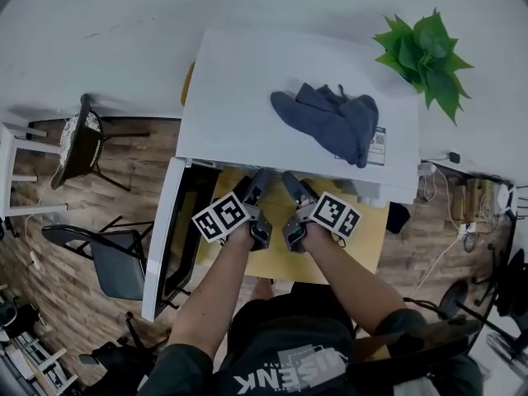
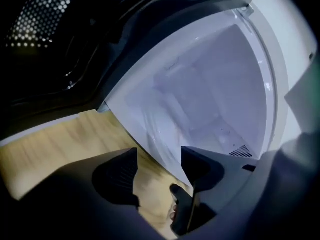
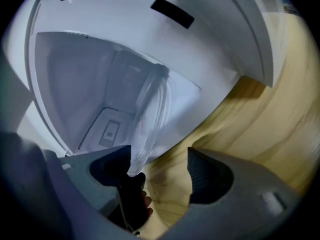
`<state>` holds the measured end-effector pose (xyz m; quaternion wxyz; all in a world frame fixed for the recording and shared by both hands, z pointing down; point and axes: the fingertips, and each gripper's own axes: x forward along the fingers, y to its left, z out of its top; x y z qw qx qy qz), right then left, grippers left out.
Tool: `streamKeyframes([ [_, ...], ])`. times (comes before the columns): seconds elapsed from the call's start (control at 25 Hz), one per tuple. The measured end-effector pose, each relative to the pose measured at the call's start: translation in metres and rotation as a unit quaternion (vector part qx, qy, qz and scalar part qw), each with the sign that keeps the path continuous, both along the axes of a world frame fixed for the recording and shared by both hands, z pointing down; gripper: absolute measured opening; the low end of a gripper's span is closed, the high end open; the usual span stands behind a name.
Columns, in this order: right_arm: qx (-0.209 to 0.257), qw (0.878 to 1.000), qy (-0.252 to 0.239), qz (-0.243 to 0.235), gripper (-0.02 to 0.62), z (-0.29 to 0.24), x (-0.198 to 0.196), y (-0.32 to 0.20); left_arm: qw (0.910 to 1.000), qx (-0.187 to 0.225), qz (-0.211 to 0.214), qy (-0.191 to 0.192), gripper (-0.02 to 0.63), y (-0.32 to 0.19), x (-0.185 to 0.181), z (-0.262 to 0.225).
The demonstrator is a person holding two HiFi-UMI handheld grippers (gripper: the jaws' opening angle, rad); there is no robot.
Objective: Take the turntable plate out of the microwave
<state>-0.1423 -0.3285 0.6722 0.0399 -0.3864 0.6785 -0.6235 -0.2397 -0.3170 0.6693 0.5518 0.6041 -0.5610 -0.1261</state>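
Note:
The white microwave (image 1: 239, 89) stands on a wooden table (image 1: 367, 238), its door (image 1: 163, 238) swung open at the left. Inside the pale cavity lies the clear glass turntable plate (image 3: 150, 115), with its near rim at the front lip. The left gripper view shows it only as faint arcs (image 2: 162, 129). Both grippers sit side by side at the cavity's mouth. My left gripper (image 2: 159, 170) is open, with only table and the cavity's edge between its jaws. My right gripper (image 3: 160, 171) is wide open; the plate's rim ends beside its left jaw, not clamped.
A dark blue cloth (image 1: 330, 122) lies on top of the microwave. A green plant (image 1: 425, 52) stands at the back right. A black chair (image 1: 107, 258) and a stool (image 1: 78, 143) are on the wooden floor at the left; cables lie at the right.

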Motion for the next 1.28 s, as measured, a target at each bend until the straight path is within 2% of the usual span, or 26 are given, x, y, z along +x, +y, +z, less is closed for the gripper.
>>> streamKeyframes([
  [0.36,-0.037,0.997,-0.047,0.047,0.337,0.0,-0.011,-0.024,0.9993,-0.014,-0.022,0.026,0.256,-0.021,0.0,0.009],
  [0.64,-0.08,0.992,-0.037,0.088,0.334,0.006,-0.01,-0.029,0.9984,-0.016,-0.034,0.043,0.289,-0.033,0.001,0.014],
  [0.72,-0.092,0.991,-0.036,0.094,0.306,0.009,-0.009,-0.028,0.9981,-0.015,-0.037,0.046,0.29,-0.033,0.0,0.014],
  [0.92,-0.081,0.991,-0.058,0.093,0.279,0.009,-0.008,-0.029,0.9969,-0.019,-0.033,0.069,0.29,-0.031,0.003,0.016],
  [1.04,-0.08,0.99,-0.066,0.091,0.275,0.009,-0.008,-0.028,0.9984,-0.014,-0.019,0.051,0.29,-0.028,0.005,0.014],
  [1.28,-0.065,0.993,-0.063,0.077,0.275,0.009,-0.002,-0.015,0.999,-0.015,-0.008,0.042,0.288,-0.011,0.012,0.016],
])
